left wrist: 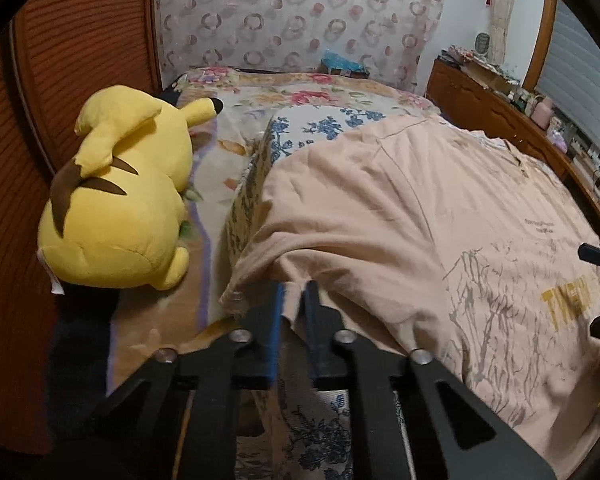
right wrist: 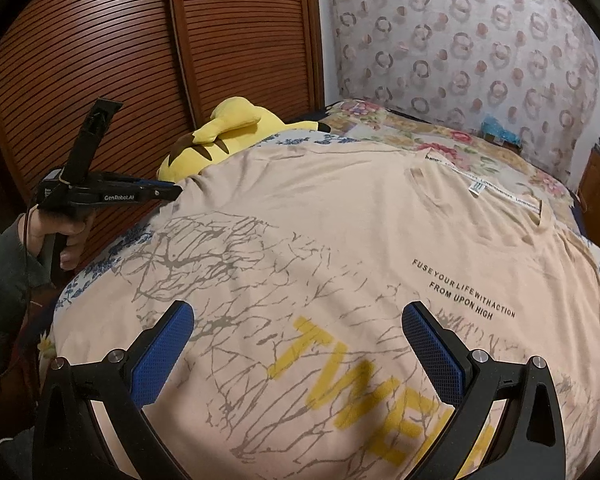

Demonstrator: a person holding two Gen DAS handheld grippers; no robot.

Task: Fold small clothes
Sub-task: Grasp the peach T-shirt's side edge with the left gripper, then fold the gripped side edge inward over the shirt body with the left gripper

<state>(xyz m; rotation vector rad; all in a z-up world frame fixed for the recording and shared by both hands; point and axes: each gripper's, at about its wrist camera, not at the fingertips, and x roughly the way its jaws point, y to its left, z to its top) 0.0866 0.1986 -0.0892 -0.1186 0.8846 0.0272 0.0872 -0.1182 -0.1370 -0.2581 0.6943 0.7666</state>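
A beige T-shirt [right wrist: 340,216] with grey branch print and yellow letters lies spread face up on a blue-flowered cushion on the bed; it also shows in the left wrist view [left wrist: 400,208]. My left gripper [left wrist: 294,292] is shut on the shirt's left sleeve edge; it shows in the right wrist view [right wrist: 176,192] at the shirt's left side. My right gripper [right wrist: 298,320] is open and empty, just above the shirt's printed chest. Its fingertips [left wrist: 596,254] show at the right edge of the left wrist view.
A yellow plush toy [left wrist: 120,196] lies left of the shirt, against the brown slatted wardrobe [right wrist: 140,60]. The flowered bedspread [left wrist: 300,92] stretches back to a patterned headboard [left wrist: 300,16]. A cluttered wooden dresser [left wrist: 500,96] stands at the right.
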